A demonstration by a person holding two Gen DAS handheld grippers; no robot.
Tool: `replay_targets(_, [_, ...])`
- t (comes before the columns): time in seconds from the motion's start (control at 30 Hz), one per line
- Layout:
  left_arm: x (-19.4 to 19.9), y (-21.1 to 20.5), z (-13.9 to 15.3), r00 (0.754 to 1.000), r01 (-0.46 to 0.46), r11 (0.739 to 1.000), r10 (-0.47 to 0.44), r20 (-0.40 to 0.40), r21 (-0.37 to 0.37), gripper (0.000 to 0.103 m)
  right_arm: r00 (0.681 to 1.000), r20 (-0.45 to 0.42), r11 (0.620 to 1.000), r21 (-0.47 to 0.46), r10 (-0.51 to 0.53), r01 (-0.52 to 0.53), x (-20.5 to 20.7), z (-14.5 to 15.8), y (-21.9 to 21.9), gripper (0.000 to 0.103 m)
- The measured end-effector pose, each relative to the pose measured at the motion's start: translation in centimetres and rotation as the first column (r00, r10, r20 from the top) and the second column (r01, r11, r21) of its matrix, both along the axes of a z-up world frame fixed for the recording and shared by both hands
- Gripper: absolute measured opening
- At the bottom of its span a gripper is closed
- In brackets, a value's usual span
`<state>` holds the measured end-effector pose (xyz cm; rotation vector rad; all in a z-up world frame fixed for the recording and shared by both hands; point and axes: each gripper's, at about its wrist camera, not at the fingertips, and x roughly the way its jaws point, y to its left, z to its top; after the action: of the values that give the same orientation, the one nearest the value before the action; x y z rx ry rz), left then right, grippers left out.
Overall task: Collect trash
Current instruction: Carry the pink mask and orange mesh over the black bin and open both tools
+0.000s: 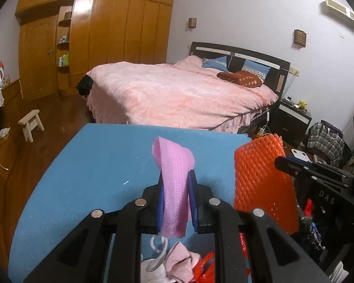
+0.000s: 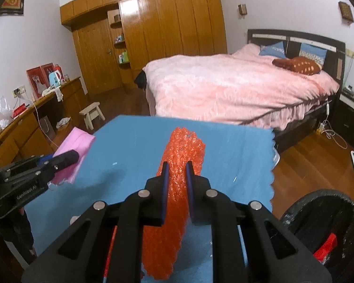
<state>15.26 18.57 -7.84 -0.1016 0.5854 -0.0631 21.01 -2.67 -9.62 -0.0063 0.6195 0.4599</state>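
My left gripper (image 1: 176, 176) is shut on a pink face mask (image 1: 174, 181), which stands up between the blue pads above the blue table (image 1: 94, 160). My right gripper (image 2: 177, 167) is shut on an orange foam net sleeve (image 2: 177, 188), lifted over the same blue table (image 2: 134, 155). In the left wrist view the orange sleeve (image 1: 264, 181) hangs to the right with the right gripper's black body behind it. The right wrist view shows the pink mask (image 2: 74, 151) at the left, held by the left gripper (image 2: 66, 158). More scraps, pink cloth (image 1: 181, 261) and red plastic (image 1: 205, 266), lie under the left gripper.
A black bin (image 2: 323, 224) with red scraps inside sits at the table's right. A bed with a pink cover (image 1: 177, 94) stands beyond the table. A small wooden stool (image 1: 31, 122), a wooden wardrobe (image 2: 167, 33) and a desk (image 2: 35, 122) line the left side.
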Motion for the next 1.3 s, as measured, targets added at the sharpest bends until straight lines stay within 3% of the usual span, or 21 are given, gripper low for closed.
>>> replay_targets(0.77, [-0.6, -6.8, 3.9, 0.990, 0.122, 0.992, -0.120, 0.072, -0.015, 0.018, 0.990, 0.099, 0.995, 0.031, -0.102, 0.099, -2.7, 4.9, -7.1, 0.013])
replay_targets(1.3, [-0.9, -16.6, 4.4, 0.956, 0.285, 0.958, -0.281, 0.087, -0.030, 0.018, 0.954, 0.119, 0.961, 0.032, -0.277, 0.275, -6.4, 5.8, -17.6, 0.013])
